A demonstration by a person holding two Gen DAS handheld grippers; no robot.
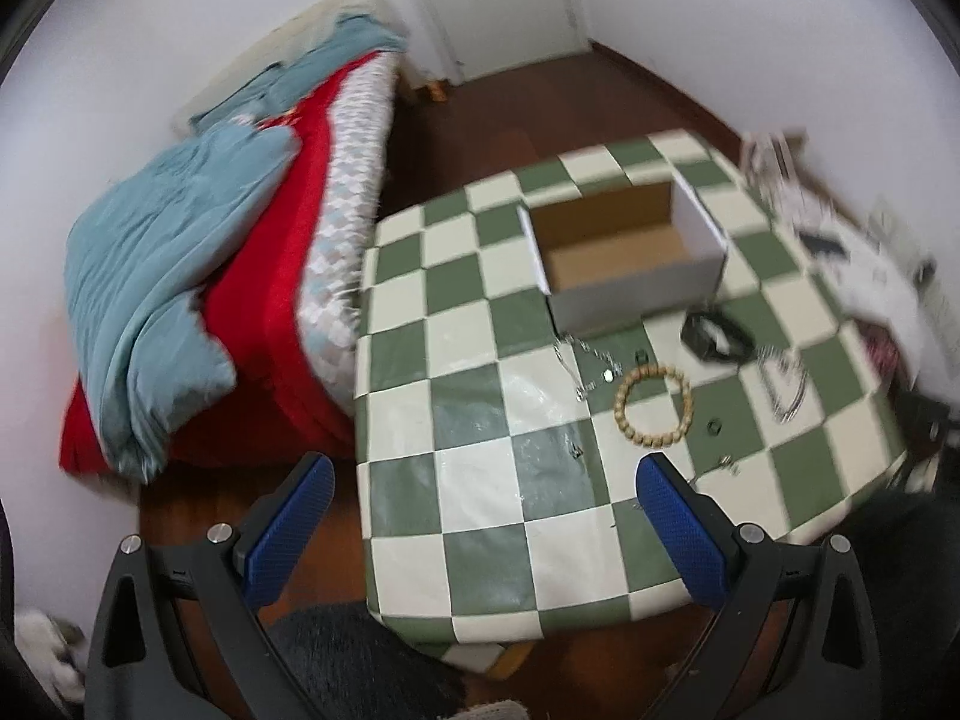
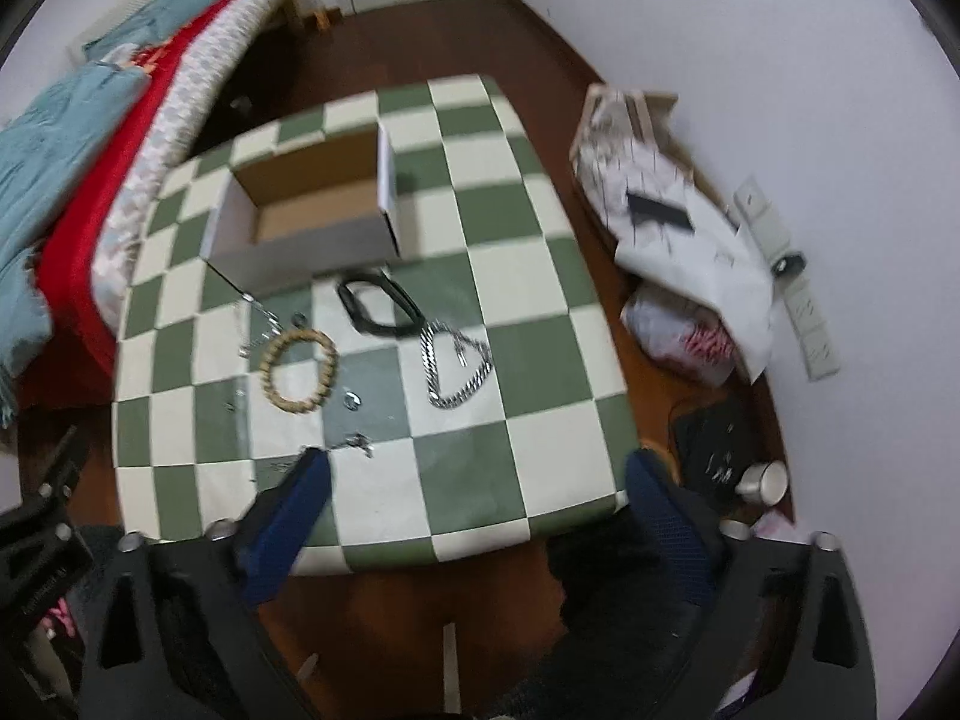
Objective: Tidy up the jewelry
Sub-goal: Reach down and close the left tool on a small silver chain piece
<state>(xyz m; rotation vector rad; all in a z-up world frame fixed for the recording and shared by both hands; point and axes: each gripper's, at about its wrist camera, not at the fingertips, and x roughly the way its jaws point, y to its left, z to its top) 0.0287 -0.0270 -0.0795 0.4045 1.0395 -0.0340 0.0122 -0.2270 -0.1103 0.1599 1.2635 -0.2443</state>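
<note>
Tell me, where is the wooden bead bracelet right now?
The wooden bead bracelet lies flat on the checkered table, in front of the open cardboard box, with the thick silver chain to its right and a thin chain to its left.

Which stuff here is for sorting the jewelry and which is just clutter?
For the job: box, bead bracelet, silver chain, thin necklace, black band, small rings.

Lying about: bedding, papers, white bag, metal cup.

Box (image 2: 312, 222) sits far back on my table (image 2: 528, 420). Beaded bracelet (image 2: 298, 370) ahead of my left tongs (image 1: 486, 534), chain (image 2: 459, 369) right of it.
</note>
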